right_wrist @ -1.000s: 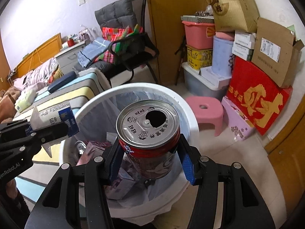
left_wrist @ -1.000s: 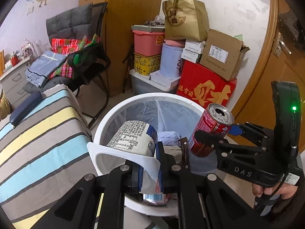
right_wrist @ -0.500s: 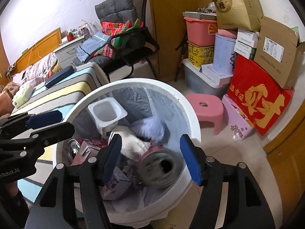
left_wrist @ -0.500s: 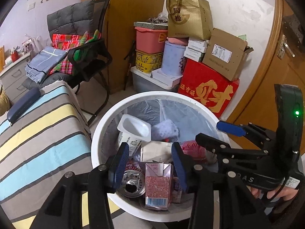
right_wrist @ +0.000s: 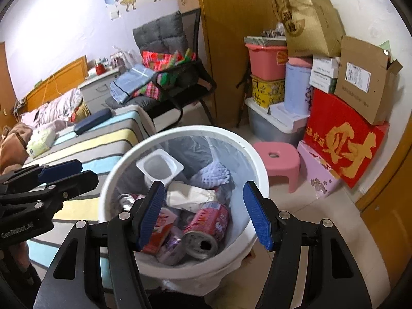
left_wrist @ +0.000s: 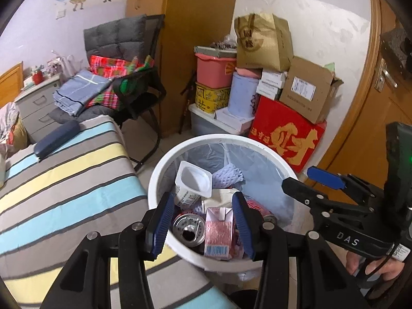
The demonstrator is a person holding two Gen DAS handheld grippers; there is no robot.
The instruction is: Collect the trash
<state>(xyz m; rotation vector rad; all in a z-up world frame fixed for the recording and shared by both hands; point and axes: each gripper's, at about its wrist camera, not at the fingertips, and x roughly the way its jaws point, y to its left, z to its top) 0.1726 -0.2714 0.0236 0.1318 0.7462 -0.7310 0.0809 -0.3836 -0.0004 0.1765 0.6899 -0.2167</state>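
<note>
while both grippers hang above the white trash bin (left_wrist: 164, 170), neither holds anything. the left gripper (left_wrist: 203, 221) has its blue pads parted with only air between them; through the gap the left wrist view looks down on a pink drink carton (left_wrist: 219, 231) and an opened silver can (left_wrist: 189, 229) lying in the bin. the right gripper (right_wrist: 206, 213) stands wide apart and empty over the same bin, and it also shows at 3 o'clock in the left wrist view, a hand (left_wrist: 373, 265) on its grip.

inside the clear-lined bin, seen from the right wrist view, a red can (right_wrist: 206, 226) lies on its side at 6 o'clock of the pile with its opened end toward the camera. a white yogurt cup (right_wrist: 159, 167) rests mouth-up at 11 o'clock, a pale purple foam net (right_wrist: 215, 173) sits at 1 o'clock, and crumpled white paper (right_wrist: 190, 197) lies in the middle between them.

at 9 o'clock of the bin is a striped bed cover (left_wrist: 64, 188) with a dark blue case (left_wrist: 56, 139) on it. at 3 o'clock in the right wrist view stands a pink stool (right_wrist: 278, 162), with a red box (right_wrist: 342, 139) and stacked boxes beyond it at 2 o'clock. a black chair (right_wrist: 177, 82) piled with clothes stands at 12 o'clock.
</note>
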